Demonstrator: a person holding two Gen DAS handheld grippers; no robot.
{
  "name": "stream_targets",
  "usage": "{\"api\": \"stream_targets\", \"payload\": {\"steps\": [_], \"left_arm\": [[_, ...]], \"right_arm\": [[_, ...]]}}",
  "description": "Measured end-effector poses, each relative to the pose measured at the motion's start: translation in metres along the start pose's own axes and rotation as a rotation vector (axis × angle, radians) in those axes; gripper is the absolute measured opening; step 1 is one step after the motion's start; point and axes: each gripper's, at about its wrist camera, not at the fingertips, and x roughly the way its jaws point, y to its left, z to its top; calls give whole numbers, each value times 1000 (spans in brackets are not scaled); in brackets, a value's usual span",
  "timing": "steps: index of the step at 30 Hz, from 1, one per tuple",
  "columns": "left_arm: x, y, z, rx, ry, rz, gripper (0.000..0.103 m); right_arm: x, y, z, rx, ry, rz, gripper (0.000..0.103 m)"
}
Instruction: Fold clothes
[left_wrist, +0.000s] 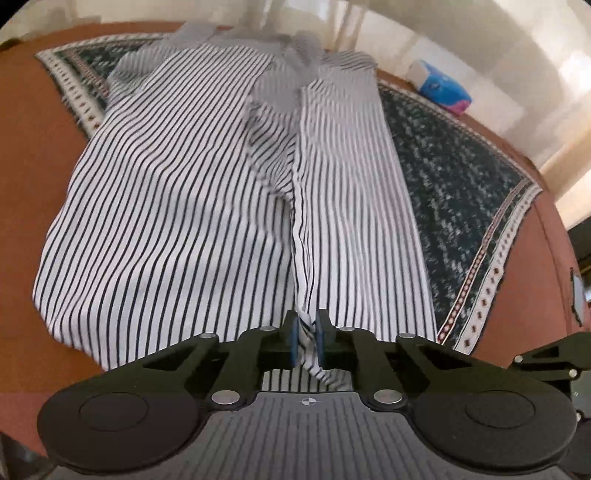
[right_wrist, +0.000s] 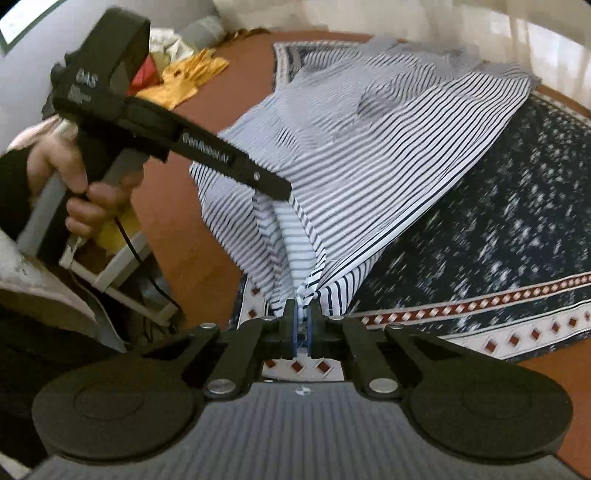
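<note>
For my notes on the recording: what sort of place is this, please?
Probably a room in a home: a striped shirt lies on a patterned cloth over a brown table, with a tissue pack near curtains.

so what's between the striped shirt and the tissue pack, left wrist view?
Only the dark patterned mat between striped shirt and tissue pack; left wrist view.

Soft matt striped cloth shirt (left_wrist: 192, 192) on woven patterned rug (left_wrist: 461, 177); matt black plastic gripper (left_wrist: 307, 338).

Orange-brown floor (right_wrist: 207, 92), patterned dark rug (left_wrist: 454, 177), perhaps pale curtains (left_wrist: 461, 40).
</note>
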Motion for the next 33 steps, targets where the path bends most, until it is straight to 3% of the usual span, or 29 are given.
{"api": "stream_targets", "payload": {"steps": [4,8,11,13,16,18,19,24,29,33], "left_arm": [[7,9,-12,-14,27,68,30],[-1,22,-21,-45,33,97,41],[-19,33,-24,-62,-14,135,54],[-33,43,-21,-64,-68,185,58],[-46,65,-9,-81,-121,243,62],[-49,82,1,-97,-137,264,63],[-49,90,6,-105,-142,272,63],[-41,129,27,-122,-122,254,63],[-27,162,43,-119,-75,174,63],[-18,173,52,-128,-64,101,71]], "right_arm": [[16,2,-9,-2,71,33,10],[22,4,-17,-26,126,38,11],[6,-2,-8,-24,92,33,11],[-11,-10,9,-18,36,21,11],[-35,-20,59,-27,-86,-12,19],[-47,-25,99,-40,-173,-42,36],[-48,-26,121,-49,-207,-58,40],[-23,-30,233,-45,-307,-89,47],[49,-45,328,28,-272,-142,58],[111,-53,373,106,-205,-189,60]]}}
